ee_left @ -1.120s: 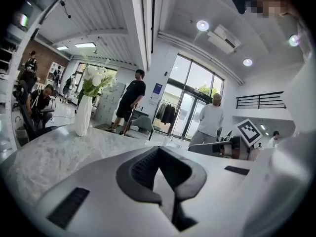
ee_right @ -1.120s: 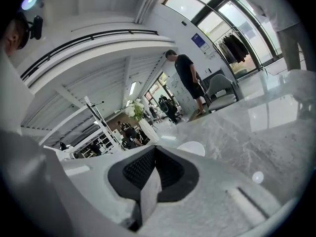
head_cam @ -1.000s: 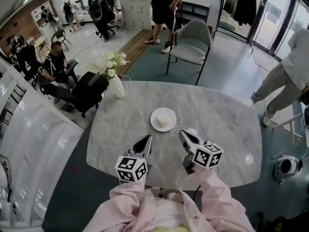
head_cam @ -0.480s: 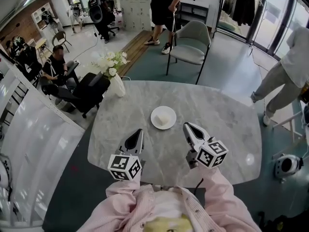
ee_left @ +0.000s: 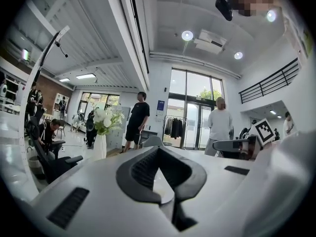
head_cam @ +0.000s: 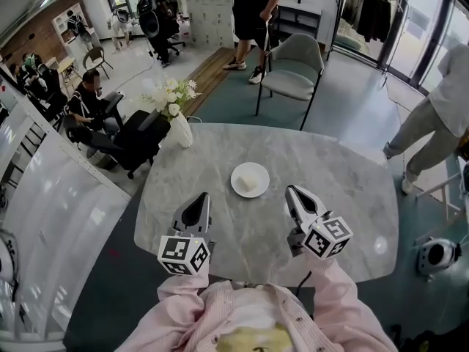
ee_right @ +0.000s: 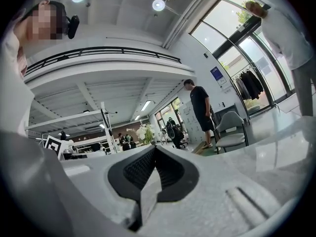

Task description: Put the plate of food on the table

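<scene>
- Two pairs of jaws, both closed tight with nothing between them. On my left gripper the dark ribbed pads meet along one seam. On my right gripper the pads meet the same way.
- Neither pair of fingertips touches anything. Both point forward over the near part of the grey marbled table with rounded corners, and the two pairs are well apart from each other.
- Ahead of the fingertips, in the gap between the two pairs, the small round white plate sits flat on the tabletop.
- The plate carries a pale piece of food; I cannot tell what kind. The plate is near both pairs of tips and clear of each.
- Farther ahead of my left fingertips, at the table's far left corner, stands a white vase of white flowers.
- Back from the fingers, my pale pink sleeves run to the near table edge.
- Past the table's far edge, a grey padded chair stands on the floor.
- A person in black clothes stands just beside the chair.
- Outward from my right fingertips, beyond the table's right side, there is a person in light clothes.
</scene>
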A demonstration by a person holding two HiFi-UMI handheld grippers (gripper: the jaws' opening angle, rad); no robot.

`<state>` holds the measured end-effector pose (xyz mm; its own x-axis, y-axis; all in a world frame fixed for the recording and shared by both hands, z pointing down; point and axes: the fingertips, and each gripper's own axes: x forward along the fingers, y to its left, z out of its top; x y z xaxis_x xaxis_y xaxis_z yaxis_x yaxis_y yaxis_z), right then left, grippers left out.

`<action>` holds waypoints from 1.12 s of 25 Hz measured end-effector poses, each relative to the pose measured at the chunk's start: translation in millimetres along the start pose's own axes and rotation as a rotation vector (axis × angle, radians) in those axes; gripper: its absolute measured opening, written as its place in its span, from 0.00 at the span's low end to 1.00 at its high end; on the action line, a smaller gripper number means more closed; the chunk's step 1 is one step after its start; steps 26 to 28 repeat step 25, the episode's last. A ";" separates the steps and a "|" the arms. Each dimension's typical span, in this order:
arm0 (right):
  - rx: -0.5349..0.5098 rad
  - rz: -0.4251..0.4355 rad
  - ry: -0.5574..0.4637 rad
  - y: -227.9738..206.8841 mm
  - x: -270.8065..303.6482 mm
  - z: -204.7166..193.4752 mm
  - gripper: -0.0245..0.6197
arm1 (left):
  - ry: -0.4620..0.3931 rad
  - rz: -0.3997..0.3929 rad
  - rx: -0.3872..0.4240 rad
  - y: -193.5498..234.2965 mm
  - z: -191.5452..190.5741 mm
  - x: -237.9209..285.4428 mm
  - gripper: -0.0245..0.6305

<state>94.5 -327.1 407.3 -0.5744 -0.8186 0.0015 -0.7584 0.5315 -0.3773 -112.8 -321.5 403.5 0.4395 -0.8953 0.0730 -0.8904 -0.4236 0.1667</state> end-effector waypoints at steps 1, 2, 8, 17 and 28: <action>-0.001 -0.002 -0.001 -0.6 0.4 0.4 0.05 | -0.002 0.004 0.000 1.5 0.8 -0.3 0.03; -0.002 -0.004 -0.002 -1.2 0.4 0.8 0.05 | -0.004 0.007 0.000 2.8 1.3 -0.7 0.03; -0.015 -0.014 -0.006 -7.3 -3.9 1.1 0.05 | -0.005 0.014 0.006 1.3 0.5 -0.8 0.03; -0.037 -0.010 -0.003 -13.4 -6.8 0.6 0.05 | 0.002 0.022 0.014 -1.7 -2.5 1.6 0.03; -0.042 -0.016 -0.003 -14.1 -5.0 1.7 0.05 | 0.002 0.030 0.014 2.5 -2.8 1.7 0.03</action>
